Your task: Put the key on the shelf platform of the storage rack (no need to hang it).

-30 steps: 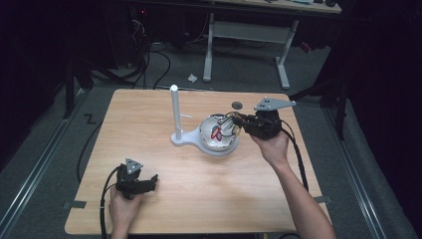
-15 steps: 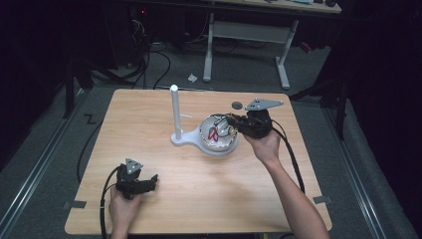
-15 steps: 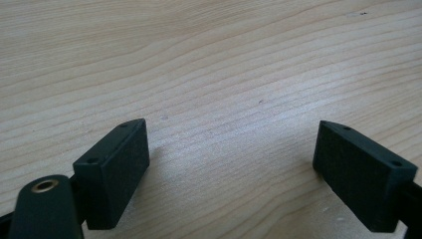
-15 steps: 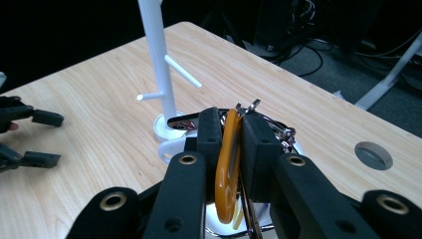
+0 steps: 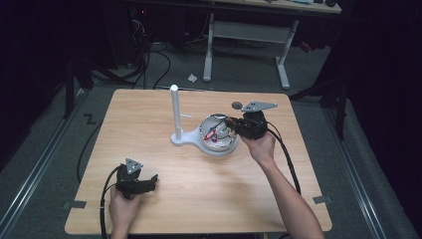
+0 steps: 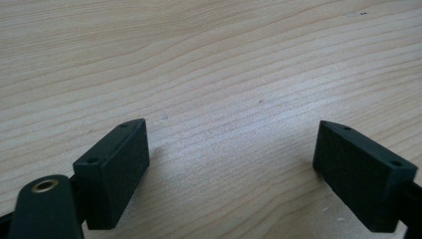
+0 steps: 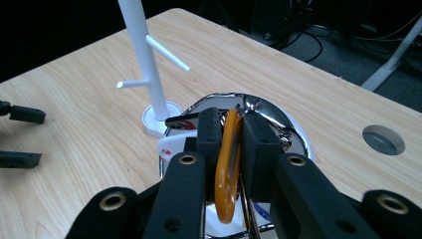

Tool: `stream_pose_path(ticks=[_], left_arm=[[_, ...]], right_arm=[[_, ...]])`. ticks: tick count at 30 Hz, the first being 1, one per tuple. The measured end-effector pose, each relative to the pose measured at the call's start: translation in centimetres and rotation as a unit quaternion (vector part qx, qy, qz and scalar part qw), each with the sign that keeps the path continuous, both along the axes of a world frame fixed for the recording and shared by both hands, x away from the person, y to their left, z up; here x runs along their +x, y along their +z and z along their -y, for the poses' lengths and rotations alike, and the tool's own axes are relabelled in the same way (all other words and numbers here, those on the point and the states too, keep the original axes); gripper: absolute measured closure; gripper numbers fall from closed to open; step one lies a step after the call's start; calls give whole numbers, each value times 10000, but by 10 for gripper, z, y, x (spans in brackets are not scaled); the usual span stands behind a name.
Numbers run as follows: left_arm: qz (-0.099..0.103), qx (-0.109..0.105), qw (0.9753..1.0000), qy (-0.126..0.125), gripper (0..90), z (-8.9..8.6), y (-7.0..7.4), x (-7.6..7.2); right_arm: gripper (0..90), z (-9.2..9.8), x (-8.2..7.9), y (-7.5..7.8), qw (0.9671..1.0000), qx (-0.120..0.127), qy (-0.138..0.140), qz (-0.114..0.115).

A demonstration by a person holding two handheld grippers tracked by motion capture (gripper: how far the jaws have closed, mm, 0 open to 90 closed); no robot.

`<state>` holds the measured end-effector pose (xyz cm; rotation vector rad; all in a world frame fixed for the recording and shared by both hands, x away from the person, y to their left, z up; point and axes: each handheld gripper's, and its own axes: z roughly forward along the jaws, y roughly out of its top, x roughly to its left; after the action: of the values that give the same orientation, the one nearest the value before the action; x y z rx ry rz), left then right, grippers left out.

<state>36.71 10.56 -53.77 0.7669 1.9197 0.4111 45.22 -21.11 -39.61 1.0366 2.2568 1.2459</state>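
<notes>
At front left of the surface, left tool sits on the bare wood, jaws spread wide, nothing between them. Mid-surface: white peg stand, its base touching a shiny metal bowl just to its right. Right tool is over the bowl, jaws closed narrow on an orange tag held upright; more small items in the bowl, too cluttered to identify.

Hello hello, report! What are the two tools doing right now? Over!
Right tool shut on orange tag over shiny bowl. Left tool open, low over bare table. White peg stand close beside bowl.
</notes>
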Motion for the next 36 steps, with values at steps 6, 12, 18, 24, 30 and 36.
stream_pose_path(ticks=[6,12,18,24,30,36], left_arm=[[-5,-10,10000,14,150,0,0,0],[-10,-21,10000,21,150,0,0,0],[-23,-54,10000,57,149,1,0,0],[-39,-90,9999,95,150,1,1,0],[-28,-68,10000,64,150,1,1,0],[-39,-94,9999,100,150,1,1,0]], right_arm=[[804,-5,5,-11,9999,-94,0,-88],[799,-8,10,-25,9996,-125,-32,-237],[792,-9,13,-37,9990,-300,-120,-310],[785,-12,15,-44,9982,-424,-146,-389],[726,-10,16,-43,9982,-424,-158,-393],[639,-7,15,-40,9984,-405,-198,-349]])
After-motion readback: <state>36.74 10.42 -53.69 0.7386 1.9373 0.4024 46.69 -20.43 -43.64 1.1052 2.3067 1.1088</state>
